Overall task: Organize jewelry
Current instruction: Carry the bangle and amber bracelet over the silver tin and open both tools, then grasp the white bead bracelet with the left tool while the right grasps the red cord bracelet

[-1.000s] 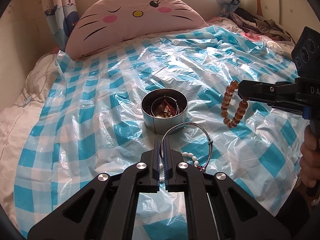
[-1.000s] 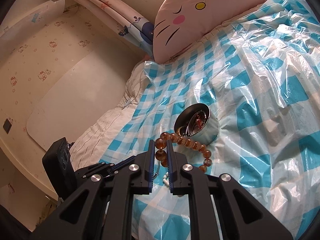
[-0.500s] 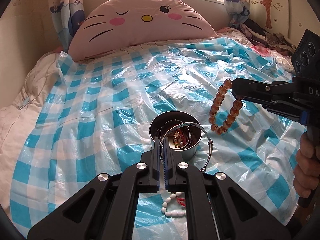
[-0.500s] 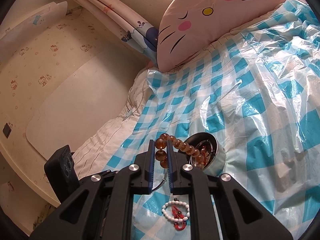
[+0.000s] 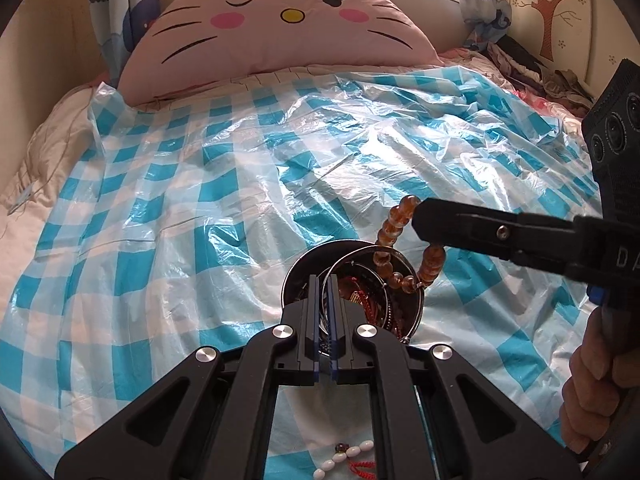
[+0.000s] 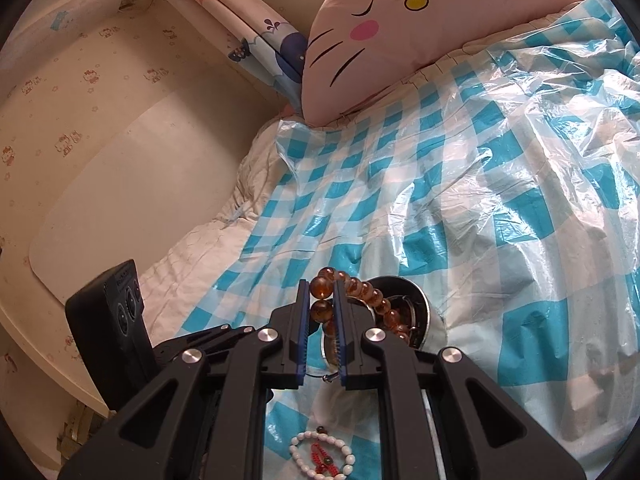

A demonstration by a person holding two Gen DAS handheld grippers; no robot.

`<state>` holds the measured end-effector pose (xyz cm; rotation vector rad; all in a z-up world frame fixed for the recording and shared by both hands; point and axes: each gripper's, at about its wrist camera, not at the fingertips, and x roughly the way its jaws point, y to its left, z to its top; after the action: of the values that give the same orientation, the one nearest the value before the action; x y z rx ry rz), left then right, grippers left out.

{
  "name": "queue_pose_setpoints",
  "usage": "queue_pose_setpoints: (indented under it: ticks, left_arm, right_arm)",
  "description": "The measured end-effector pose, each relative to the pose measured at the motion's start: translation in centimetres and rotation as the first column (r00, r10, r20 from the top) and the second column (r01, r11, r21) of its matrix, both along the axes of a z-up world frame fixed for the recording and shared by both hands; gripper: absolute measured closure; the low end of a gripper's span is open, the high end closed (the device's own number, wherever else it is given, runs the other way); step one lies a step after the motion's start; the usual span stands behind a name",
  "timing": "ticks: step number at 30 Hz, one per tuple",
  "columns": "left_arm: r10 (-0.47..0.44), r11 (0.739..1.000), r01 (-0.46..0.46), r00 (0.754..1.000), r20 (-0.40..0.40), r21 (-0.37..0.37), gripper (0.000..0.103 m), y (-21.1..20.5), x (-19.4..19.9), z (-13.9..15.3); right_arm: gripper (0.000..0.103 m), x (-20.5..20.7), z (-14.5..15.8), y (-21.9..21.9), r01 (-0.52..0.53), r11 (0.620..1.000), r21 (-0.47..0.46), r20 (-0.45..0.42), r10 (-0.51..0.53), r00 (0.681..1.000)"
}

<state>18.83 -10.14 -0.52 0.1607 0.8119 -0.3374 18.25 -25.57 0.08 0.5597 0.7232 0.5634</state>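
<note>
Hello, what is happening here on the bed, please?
A person is putting jewelry into a round metal tin on a bed covered with blue checked plastic. The left gripper has its jaws shut on a thin silver bangle over the tin. The right gripper holds an amber bead bracelet hanging above the tin's opening. A white bead bracelet with a red tassel lies on the plastic, not yet collected.

A child's bedroom in a home: a bed (image 5: 48,168) under a blue-checked plastic sheet (image 5: 192,216), a large pink cat-face pillow (image 5: 280,28) at its head, cartoon-print curtains (image 5: 116,12) by the window, a tree decal (image 5: 550,4) and cat-patterned wallpaper (image 6: 80,80).
</note>
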Motion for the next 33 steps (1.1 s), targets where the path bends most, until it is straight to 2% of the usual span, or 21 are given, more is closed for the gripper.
queue_pose_setpoints:
  ticks: [2,4,5,9,13,16,19,22,25,31,33]
  left_arm:
    - [0.01,1.0,-0.01,1.0,-0.029,-0.009,0.098,0.2,0.7,-0.8]
    - [0.016,1.0,-0.016,1.0,-0.025,-0.013,0.098,0.6,0.4,-0.9]
    - [0.021,1.0,-0.021,1.0,-0.02,-0.011,0.098,1.0,0.2,-0.9]
    - [0.056,0.998,-0.057,0.998,-0.015,-0.028,0.097,2.5,-0.7,-0.6]
    - [0.084,0.996,-0.084,0.996,-0.021,-0.031,0.095,3.5,-2.2,-0.8]
    - [0.096,0.995,-0.097,0.995,-0.039,-0.021,0.095,3.9,-3.3,-1.5]
    - [0.109,0.994,-0.11,0.993,-0.051,-0.006,0.094,4.3,-4.6,-2.1]
    - [0.12,0.993,-0.121,0.991,-0.067,-0.012,0.091,5.1,-5.9,-2.5]
    - [0.095,0.995,-0.095,0.991,-0.092,0.006,0.09,5.6,-7.3,-3.2]
    - [0.03,0.998,-0.022,0.99,-0.138,0.059,0.09,4.9,-9.2,-4.6]
    - [0.01,0.999,-0.003,0.989,-0.147,0.052,0.09,4.6,-9.5,-4.6]
  right_arm:
    - [0.089,1.2,-1.4,0.6,-0.013,1.0,-0.027,-0.054,0.012,0.998]
    - [0.074,2.0,-2.4,0.8,-0.017,1.0,-0.026,-0.09,0.015,0.996]
    - [0.071,2.1,-2.6,0.8,-0.01,1.0,-0.024,-0.094,0.008,0.996]
    - [0.069,0.9,-2.1,0.3,0.019,1.0,-0.012,-0.065,-0.02,0.998]
    - [0.06,-2.0,-1.4,0.0,0.068,0.996,-0.049,-0.036,-0.07,0.997]
    - [0.054,-4.4,-1.6,0.5,0.067,0.991,-0.113,-0.037,-0.071,0.997]
    - [0.051,-6.2,-2.3,1.9,0.019,0.974,-0.225,-0.048,-0.031,0.998]
    - [0.049,-7.4,-3.1,3.5,-0.062,0.935,-0.349,-0.077,0.037,0.996]
    - [0.048,-8.6,-3.7,4.4,-0.087,0.888,-0.452,-0.081,0.057,0.995]
    - [0.045,-10.3,-4.5,4.1,-0.101,0.88,-0.464,-0.117,0.053,0.992]
    - [0.045,-10.6,-4.9,4.7,-0.127,0.871,-0.475,-0.136,0.07,0.988]
